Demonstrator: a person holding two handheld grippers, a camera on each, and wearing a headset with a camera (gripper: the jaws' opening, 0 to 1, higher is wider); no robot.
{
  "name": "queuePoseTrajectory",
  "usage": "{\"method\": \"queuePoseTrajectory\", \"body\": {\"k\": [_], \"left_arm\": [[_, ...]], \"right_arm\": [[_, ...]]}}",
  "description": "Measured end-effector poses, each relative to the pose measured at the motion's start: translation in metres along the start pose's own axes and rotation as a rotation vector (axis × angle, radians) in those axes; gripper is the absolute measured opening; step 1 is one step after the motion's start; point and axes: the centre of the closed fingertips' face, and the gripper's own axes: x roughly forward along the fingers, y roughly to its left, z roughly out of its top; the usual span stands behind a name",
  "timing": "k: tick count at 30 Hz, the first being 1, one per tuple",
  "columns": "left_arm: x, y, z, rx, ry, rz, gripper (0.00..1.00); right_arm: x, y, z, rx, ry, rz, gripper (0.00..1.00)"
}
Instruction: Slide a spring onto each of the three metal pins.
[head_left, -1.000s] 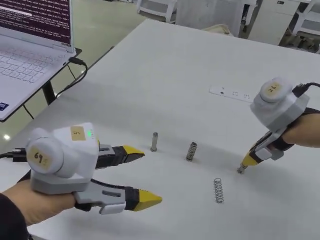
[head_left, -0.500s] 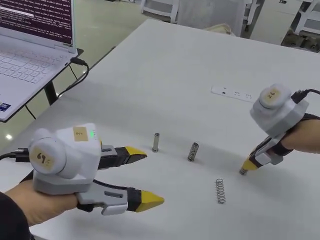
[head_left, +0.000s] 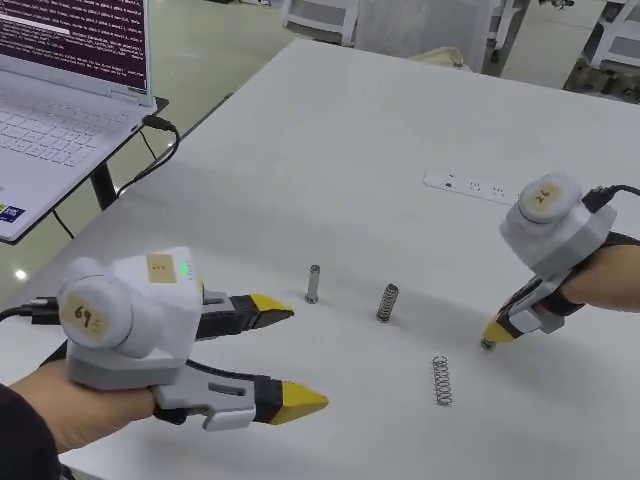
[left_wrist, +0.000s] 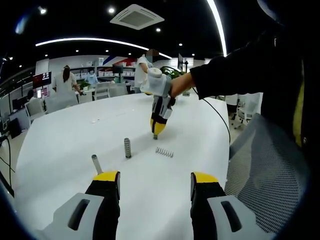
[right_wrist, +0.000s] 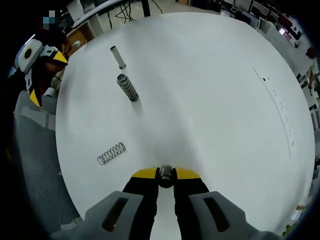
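White table (right_wrist: 200, 75): right fingers (right_wrist: 145, 173) pinch, seemingly, a spring-wrapped pin (right_wrist: 166, 176); left fingers (left_wrist: 106, 176) spread.

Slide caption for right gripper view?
Right gripper shut on the third pin; loose spring, sprung pin and bare pin beyond.

Between right claw (head_left: 490, 340) tips: end pin (right_wrist: 166, 177); loose spring (right_wrist: 111, 153) left of claw (lying flat); sprung pin (right_wrist: 127, 86) ahead-left, bare pin (right_wrist: 118, 56) beyond it.

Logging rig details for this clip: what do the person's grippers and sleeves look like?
Both the left gripper and right gripper have pale grey bodies, black jaws with yellow tips, handwritten round labels and black cables. Sleeves are dark.
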Motion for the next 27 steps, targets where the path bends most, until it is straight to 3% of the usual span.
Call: {"method": "queuePoseTrajectory", "body": {"k": [11, 27], "left_arm": [[0.0013, -0.0007, 0.0000, -0.001, -0.001, -0.005, 0.52], [0.0032, -0.0046, 0.0026, 0.002, -0.005, -0.012, 0.52]], "right_arm": [[-0.0006, -0.0008, 0.0018, -0.007, -0.012, -0.003, 0.12], [-0.0095, -0.0033, 0.0041, 0.019, -0.076, -0.028, 0.27]]}}
